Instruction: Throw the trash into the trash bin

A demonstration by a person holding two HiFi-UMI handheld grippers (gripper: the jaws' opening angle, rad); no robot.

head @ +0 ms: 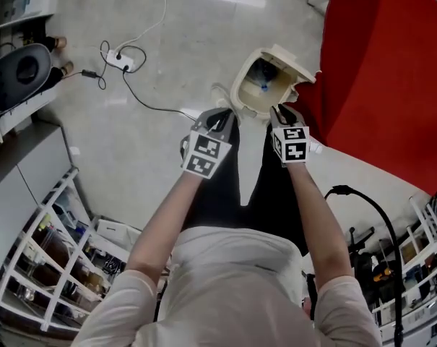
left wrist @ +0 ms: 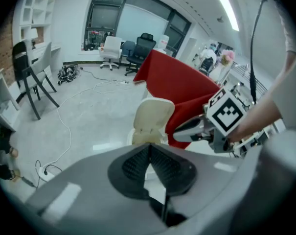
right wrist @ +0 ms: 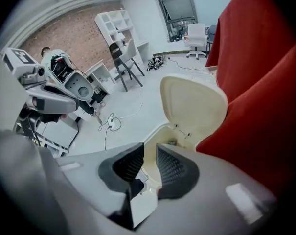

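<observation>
A cream trash bin (head: pixel 245 100) stands on the floor with its lid (head: pixel 294 60) flipped up, and something blue and white lies inside it. Both grippers hang just above the bin's near rim. My left gripper (head: pixel 222 118) is at the left of the rim, and its pads (left wrist: pixel 138 163) meet with nothing between them. My right gripper (head: pixel 282 111) is at the right of the rim. In its own view its pads (right wrist: pixel 171 166) stand a narrow gap apart, empty, over the bin's opening (right wrist: pixel 155 148) below the raised lid (right wrist: pixel 194 104).
A red cloth-covered block (head: pixel 391 71) rises right beside the bin. A power strip with cables (head: pixel 120 62) lies on the floor to the left. White wire racks (head: pixel 52 266) stand at the lower left and a black cable (head: pixel 370 208) at the lower right.
</observation>
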